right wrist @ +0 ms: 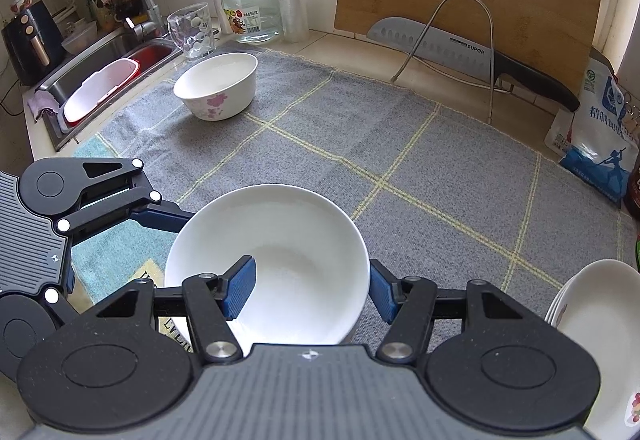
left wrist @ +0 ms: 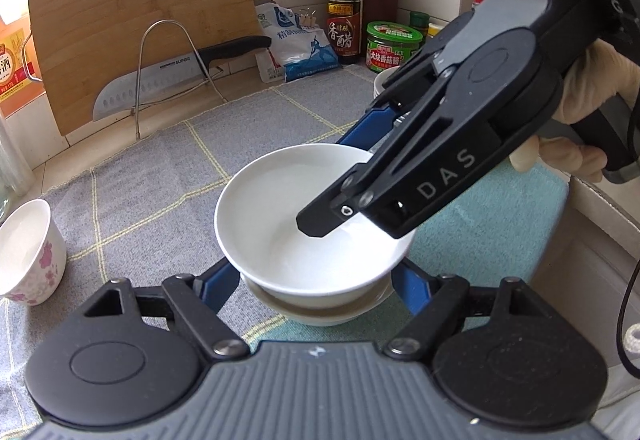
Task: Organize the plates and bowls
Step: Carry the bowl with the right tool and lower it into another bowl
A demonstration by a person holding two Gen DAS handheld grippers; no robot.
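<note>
So the main thing here is a plain white bowl (left wrist: pixel 304 216), glossy, no pattern, sitting nested on top of a second white bowl (left wrist: pixel 320 310) whose rim peeks out underneath. The pair sits on the grey checked mat (right wrist: pixel 400 144), right at the edge where a teal cloth (left wrist: pixel 500 240) starts. Off toward the sink side there's another bowl with pink flowers (right wrist: pixel 218 86), well apart from the stack, and a stack of plates (right wrist: pixel 592 304) at the right edge of the right wrist view.

The right gripper (right wrist: pixel 310 290) comes in from above at a steep downward slant and is clamped on the top bowl's wall: one blue pad (right wrist: pixel 240 290) sits inside the bowl, the other is outside against the rim. A gloved hand (left wrist: pixel 592 88) holds its handle.

The left gripper (left wrist: pixel 316 282) is angled down too, with its jaws spread fairly wide on either side of the stacked bowls. I can't tell whether its fingers actually touch them.
</note>
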